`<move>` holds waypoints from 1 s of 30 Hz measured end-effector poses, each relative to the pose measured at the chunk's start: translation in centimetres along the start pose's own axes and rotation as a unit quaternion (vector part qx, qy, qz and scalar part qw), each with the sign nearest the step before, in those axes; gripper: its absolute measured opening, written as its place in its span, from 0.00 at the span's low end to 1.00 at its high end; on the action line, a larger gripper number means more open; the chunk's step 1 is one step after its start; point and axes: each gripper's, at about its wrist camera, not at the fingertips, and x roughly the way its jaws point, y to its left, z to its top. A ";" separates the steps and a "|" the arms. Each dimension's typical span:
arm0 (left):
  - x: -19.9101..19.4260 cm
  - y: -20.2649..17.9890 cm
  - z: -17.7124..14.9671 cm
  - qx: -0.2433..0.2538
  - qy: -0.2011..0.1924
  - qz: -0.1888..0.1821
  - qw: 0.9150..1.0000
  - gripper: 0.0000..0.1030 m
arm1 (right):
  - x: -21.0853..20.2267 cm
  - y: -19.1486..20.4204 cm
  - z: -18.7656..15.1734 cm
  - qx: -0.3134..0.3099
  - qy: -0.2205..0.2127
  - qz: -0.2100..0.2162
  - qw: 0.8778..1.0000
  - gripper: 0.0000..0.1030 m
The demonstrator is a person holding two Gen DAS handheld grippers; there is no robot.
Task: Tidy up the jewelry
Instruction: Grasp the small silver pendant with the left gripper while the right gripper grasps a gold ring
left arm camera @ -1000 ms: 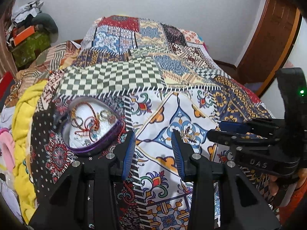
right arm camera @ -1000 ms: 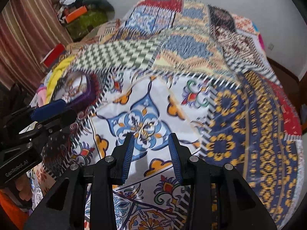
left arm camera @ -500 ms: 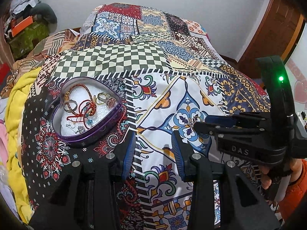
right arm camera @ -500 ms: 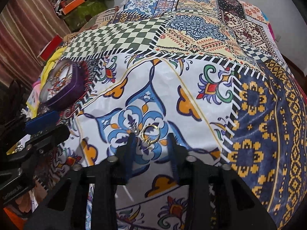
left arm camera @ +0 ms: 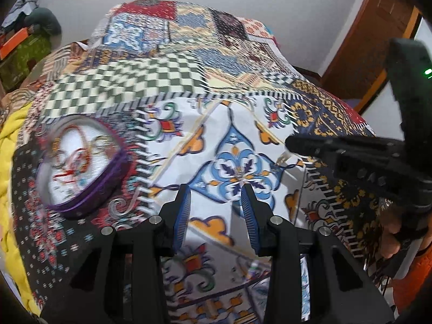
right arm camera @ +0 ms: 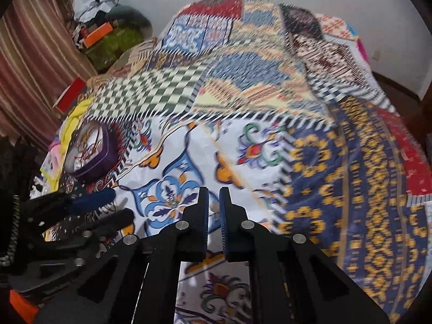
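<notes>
- Your right tool (right arm camera: 213, 191): the fingers are drawn together to a narrow slit. They pinch a small gold piece of jewelry (left arm camera: 282, 159), which in the left wrist view hangs just under the tool's tip, lifted off the bedspread (left arm camera: 216, 124). Motion blur hides its exact form.
- Your right hand (left arm camera: 391, 237): it wraps the tool's grip at the right side of the left wrist view, beside an orange sleeve.
- Your left tool (left arm camera: 214, 189): the fingers stand wide apart with nothing between them, above the blue floral medallion printed on the white patch near the bed's near edge.
- Both tools: they lie near each other over this same white patch, left tool to the left, not touching.
- Purple heart-shaped tin (left arm camera: 89, 203): it is lidless and sits on the bedspread toward the bed's left edge, well apart from both tools. Its white lining carries a tangle of red cord, rings and chains.
- Yellow blanket (left arm camera: 10, 145): it lies along the bed's left edge, just beyond the tin.
</notes>
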 end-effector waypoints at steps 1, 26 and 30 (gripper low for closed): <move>0.4 -0.3 0.1 0.002 0.003 -0.002 1.000 0.37 | -0.4 -0.3 0.0 0.002 -0.005 -0.002 1.000 0.07; 3.8 -0.9 1.1 0.023 0.006 0.029 0.999 0.08 | 3.6 -1.1 -1.0 -0.023 0.084 -0.010 0.996 0.29; 3.5 -0.1 0.8 0.011 0.005 0.026 1.000 0.08 | 4.0 -0.1 -1.0 -0.061 0.083 -0.030 0.994 0.31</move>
